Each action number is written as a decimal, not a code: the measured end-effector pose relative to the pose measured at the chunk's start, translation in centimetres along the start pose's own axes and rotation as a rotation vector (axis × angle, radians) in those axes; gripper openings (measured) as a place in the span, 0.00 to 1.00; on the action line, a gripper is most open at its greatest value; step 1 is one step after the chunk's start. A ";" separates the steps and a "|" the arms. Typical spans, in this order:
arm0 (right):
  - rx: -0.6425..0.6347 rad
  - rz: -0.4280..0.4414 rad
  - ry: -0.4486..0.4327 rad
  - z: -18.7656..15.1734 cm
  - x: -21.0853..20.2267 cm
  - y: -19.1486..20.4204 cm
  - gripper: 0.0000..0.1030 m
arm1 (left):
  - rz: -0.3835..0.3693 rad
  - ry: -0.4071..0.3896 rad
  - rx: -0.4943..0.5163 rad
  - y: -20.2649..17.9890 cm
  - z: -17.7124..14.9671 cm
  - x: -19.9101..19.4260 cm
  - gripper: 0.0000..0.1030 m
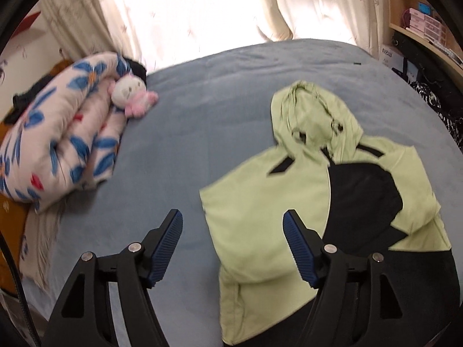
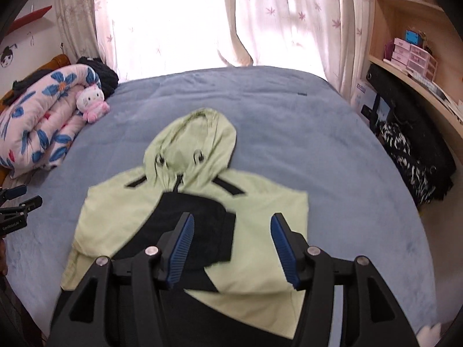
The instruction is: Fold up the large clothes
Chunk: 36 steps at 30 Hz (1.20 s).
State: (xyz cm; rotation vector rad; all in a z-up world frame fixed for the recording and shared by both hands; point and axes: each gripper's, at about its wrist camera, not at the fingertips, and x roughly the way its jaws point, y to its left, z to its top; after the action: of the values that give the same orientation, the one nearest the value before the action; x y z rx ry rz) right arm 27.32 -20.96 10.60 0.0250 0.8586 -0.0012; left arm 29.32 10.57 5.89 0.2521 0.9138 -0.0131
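Blue bed cover [image 2: 289, 144] fills both views and runs ahead of and under both tools; its near edge is cut off by the gripper bodies. Light green hooded jacket [image 2: 202, 144] lies flat on the cover, hood pointing away from the tools toward the curtains [image 2: 289, 14], black panel in its middle, sleeves folded inward over the body. Lower hem hidden behind the gripper mounts in both views; how the sleeves overlap is hard to make out through motion blur. In the right wrist view the jacket sits directly ahead of and below the right gripper [image 2: 231, 241], fingers spread wide with nothing between the blue pads, held above the garment, not touching as far as can be seen. In the left wrist view the jacket [image 1: 260, 202] lies ahead and to the right of the left gripper [image 1: 233, 240], also spread wide and empty, its left finger over bare cover. Far left of both tools: rolled floral quilt [image 2: 37, 121] with a small pink-and-white plush toy [image 2: 91, 102] against it. Far right: wooden shelving [image 2: 405, 66], partly cut off by the lens rim; items on it too small to identify.
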 end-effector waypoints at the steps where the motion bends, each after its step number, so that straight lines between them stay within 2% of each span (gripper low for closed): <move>1: 0.002 0.003 0.000 0.8 0.0 -0.1 0.54 | -0.001 -0.004 0.008 0.1 1.1 0.0 0.68; 4: 0.010 0.020 0.016 4.8 1.2 -0.4 0.54 | -0.015 0.008 0.022 0.2 4.3 1.3 0.68; 8: 0.017 0.043 0.056 8.7 4.5 -0.9 0.54 | -0.070 0.058 0.019 0.1 9.1 5.4 0.69; 13: 0.043 0.070 0.123 12.6 12.0 -1.9 0.54 | -0.120 0.103 0.012 -1.1 13.7 12.4 0.68; 16: 0.084 0.114 0.163 14.2 18.2 -2.6 0.54 | -0.160 0.117 0.005 -2.2 16.3 17.5 0.68; 23: 0.203 0.201 0.227 14.7 30.8 -3.0 0.54 | -0.287 0.170 -0.081 -4.9 20.2 30.4 0.68; 26: 0.228 0.206 0.246 14.3 35.1 -3.4 0.54 | -0.335 0.189 -0.101 -5.9 20.3 34.3 0.68; 28: 0.229 0.206 0.271 13.7 38.1 -3.4 0.54 | -0.336 0.209 -0.101 -6.9 20.2 36.9 0.68; 32: 0.239 0.224 0.285 12.8 41.4 -3.7 0.54 | -0.357 0.246 -0.103 -8.3 19.5 40.9 0.68; 33: 0.245 0.239 0.277 12.6 41.9 -3.6 0.53 | -0.375 0.246 -0.114 -8.5 19.3 41.5 0.65; 35: 0.238 0.263 0.267 12.5 42.5 -3.1 0.43 | -0.420 0.229 -0.139 -8.6 19.1 42.0 0.49; 36: 0.231 0.280 0.269 12.5 42.7 -2.6 0.32 | -0.435 0.219 -0.151 -8.6 19.0 42.1 0.28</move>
State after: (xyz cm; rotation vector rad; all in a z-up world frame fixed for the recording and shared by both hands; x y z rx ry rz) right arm 64.68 -23.50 -13.61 0.3693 1.1141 0.1692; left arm 68.92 2.08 -17.82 -0.0912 1.1678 -0.3222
